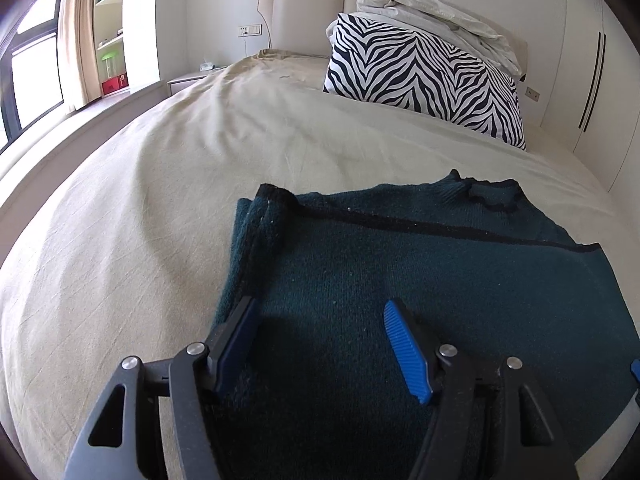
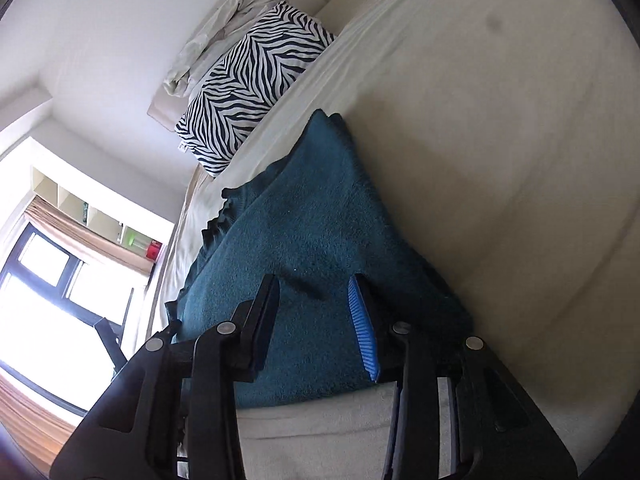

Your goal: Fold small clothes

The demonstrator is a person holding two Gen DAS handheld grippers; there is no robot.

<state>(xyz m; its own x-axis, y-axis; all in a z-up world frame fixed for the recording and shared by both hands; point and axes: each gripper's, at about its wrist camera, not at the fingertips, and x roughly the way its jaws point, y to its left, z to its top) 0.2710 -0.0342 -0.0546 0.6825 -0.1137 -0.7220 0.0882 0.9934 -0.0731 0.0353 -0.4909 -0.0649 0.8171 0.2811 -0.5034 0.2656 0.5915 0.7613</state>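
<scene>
A dark teal knitted garment (image 1: 400, 280) is lying flat on the beige bedsheet (image 1: 160, 200), its left side folded inward along a black-trimmed edge. Its neckline is pointing toward the zebra-print pillow (image 1: 424, 76) at the headboard, and its long axis is running from the grippers toward that pillow. The left gripper (image 1: 320, 312) is hovering over the near left part with jaws spread, grasping nothing. The right gripper (image 2: 316, 292) is hanging released over the near hem.
</scene>
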